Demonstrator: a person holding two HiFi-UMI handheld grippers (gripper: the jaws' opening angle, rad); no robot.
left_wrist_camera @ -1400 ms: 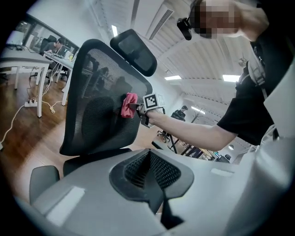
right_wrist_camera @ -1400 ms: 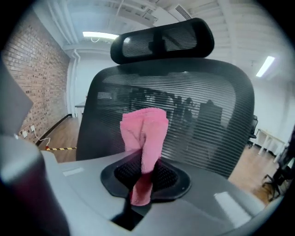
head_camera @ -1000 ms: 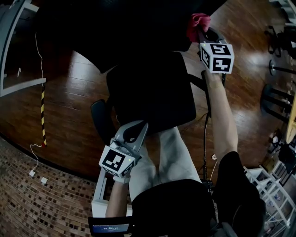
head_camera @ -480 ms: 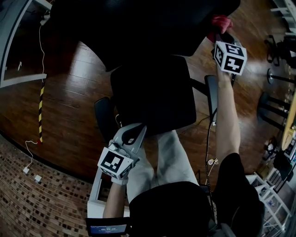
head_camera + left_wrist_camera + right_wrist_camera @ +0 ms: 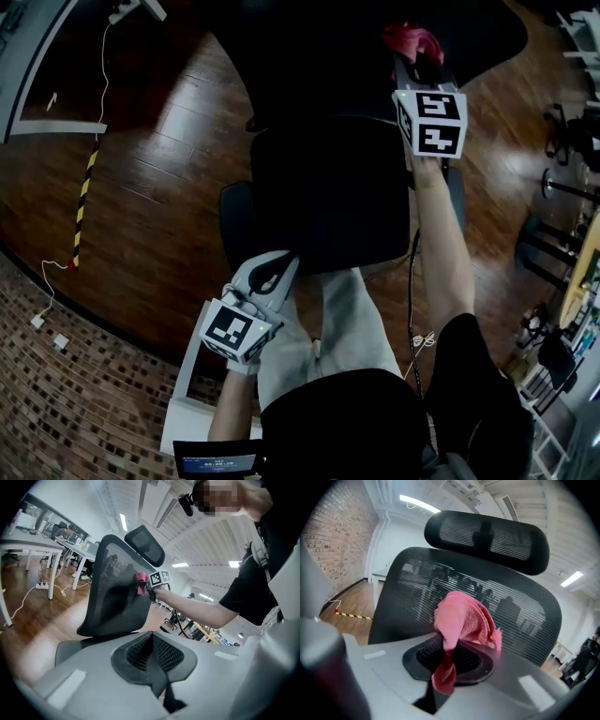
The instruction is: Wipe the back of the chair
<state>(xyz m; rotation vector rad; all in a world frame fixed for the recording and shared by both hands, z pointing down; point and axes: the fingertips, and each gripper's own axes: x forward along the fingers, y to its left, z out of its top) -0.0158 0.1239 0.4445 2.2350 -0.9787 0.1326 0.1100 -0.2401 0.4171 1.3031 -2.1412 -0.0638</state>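
1. Far left: yellow-and-black striped tape [image 5: 82, 202] lying on the wood floor [image 5: 159, 141], with a white cable [image 5: 101, 75] trailing above it.
2. Left gripper [image 5: 277, 266]: jaws pressed together, nothing between them. Held low, just at the near edge of the chair seat [image 5: 328, 187] and over the person's light trouser leg [image 5: 352, 323]. Well apart from the cloth.
3. Centre: seat dark, with a dark armrest [image 5: 239, 225] on its left side.
4. Backrest [image 5: 417, 588]: black mesh, upright beyond the seat, with the headrest [image 5: 487, 538] above it.
5. Right gripper [image 5: 414, 67]: arm stretched forward over the seat, jaws clamped on the pink cloth [image 5: 411, 39].
6. Cloth, in the right gripper view: bunched fold standing up above the jaws, a twisted tail hanging down between them.
7. Cloth position: against the mesh on the upper part of the backrest, below the headrest; seen touching the mesh in the left gripper view.
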